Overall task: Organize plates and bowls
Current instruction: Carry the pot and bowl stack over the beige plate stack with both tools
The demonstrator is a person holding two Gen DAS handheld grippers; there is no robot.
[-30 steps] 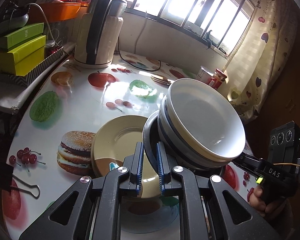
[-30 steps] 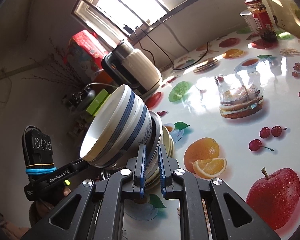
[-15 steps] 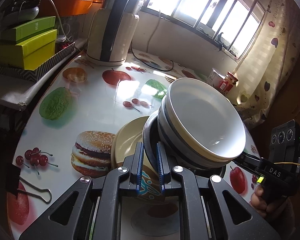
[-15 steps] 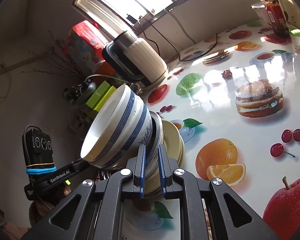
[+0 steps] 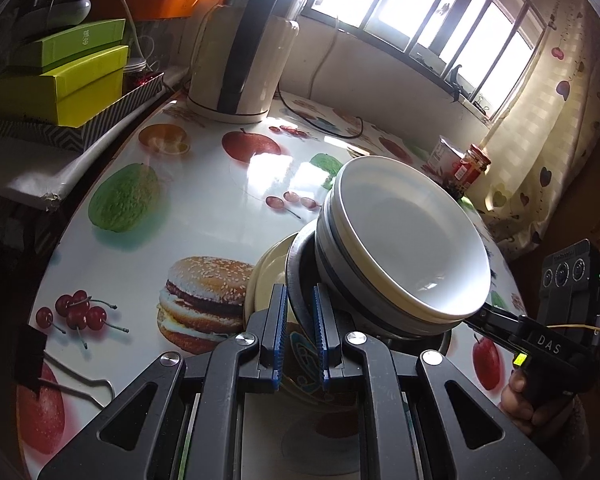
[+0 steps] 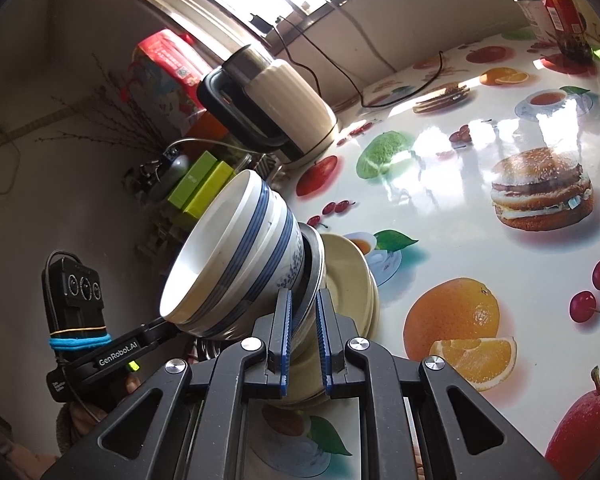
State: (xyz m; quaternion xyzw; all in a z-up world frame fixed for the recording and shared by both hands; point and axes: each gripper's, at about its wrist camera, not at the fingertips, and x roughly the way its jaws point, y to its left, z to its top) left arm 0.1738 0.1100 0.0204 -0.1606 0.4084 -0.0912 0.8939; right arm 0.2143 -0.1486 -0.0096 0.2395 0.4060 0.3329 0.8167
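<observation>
- "DAS": white lettering on the right tool's (image 5: 476,314) black body, at the right edge of the left wrist view.
- "GenRobot.AI": white lettering on the left tool's (image 6: 162,330) black body, at the left of the right wrist view.
- Green box (image 5: 74,46), far left: printed characters, too small to read.
- Jar (image 6: 560,4) label, far right: illegible.

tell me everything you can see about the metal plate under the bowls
The metal plate is a thin, shiny, steel-looking dish with a rolled rim. It is tilted steeply, sandwiched between the blue-banded white bowls stacked on it and cream plates beneath. Both claws clamp its rim from opposite sides: the left claw and the right claw. Most of its face is hidden.
</observation>
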